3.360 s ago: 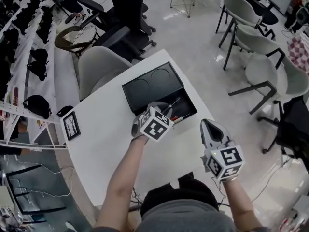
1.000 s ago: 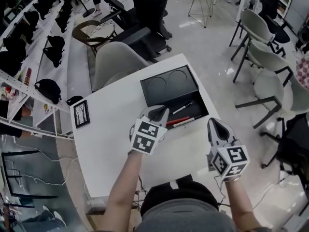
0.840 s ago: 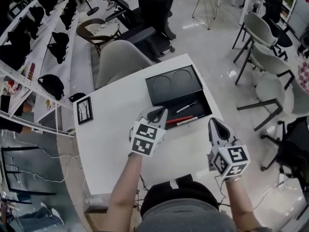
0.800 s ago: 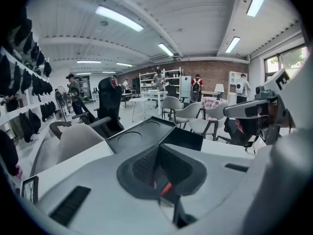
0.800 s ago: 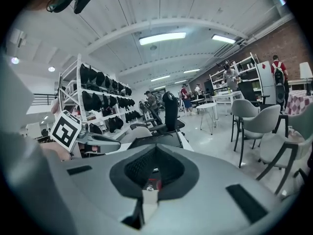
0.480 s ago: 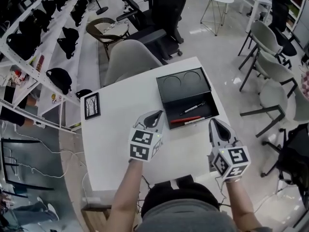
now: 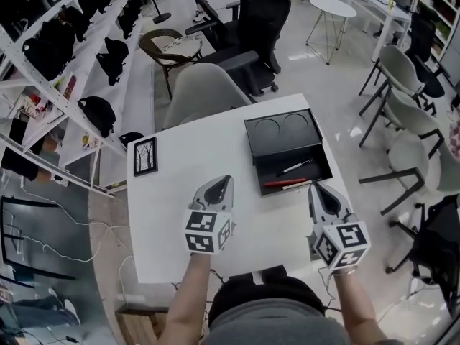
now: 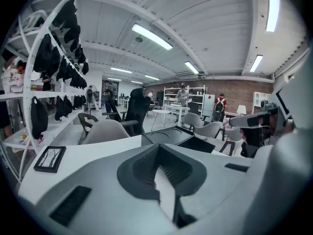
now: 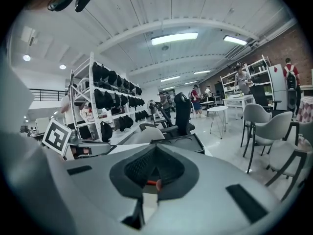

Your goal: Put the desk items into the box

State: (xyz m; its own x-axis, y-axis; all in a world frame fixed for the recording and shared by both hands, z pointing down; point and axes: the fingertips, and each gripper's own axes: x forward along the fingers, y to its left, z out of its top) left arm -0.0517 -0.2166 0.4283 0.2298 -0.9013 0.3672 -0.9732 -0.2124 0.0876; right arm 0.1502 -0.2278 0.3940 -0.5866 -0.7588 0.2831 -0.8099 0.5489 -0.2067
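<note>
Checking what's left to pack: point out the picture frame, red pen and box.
picture frame (image 7: 145,157), head view, centre of picture.
red pen (image 7: 277,182), head view, mid barrel.
box (image 7: 284,144), head view, bare lid panel.

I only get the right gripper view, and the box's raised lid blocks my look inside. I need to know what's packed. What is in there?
Observer: Three pens lie in the box: a black pen, a red pen and a pale pen.
Operator: Anything outside it?
Observer: Yes, a framed picture lies flat near the far left edge of the table, apart from the box.
Operator: And the other claw?
Observer: The left gripper has its claw shut with nothing in it.
</note>
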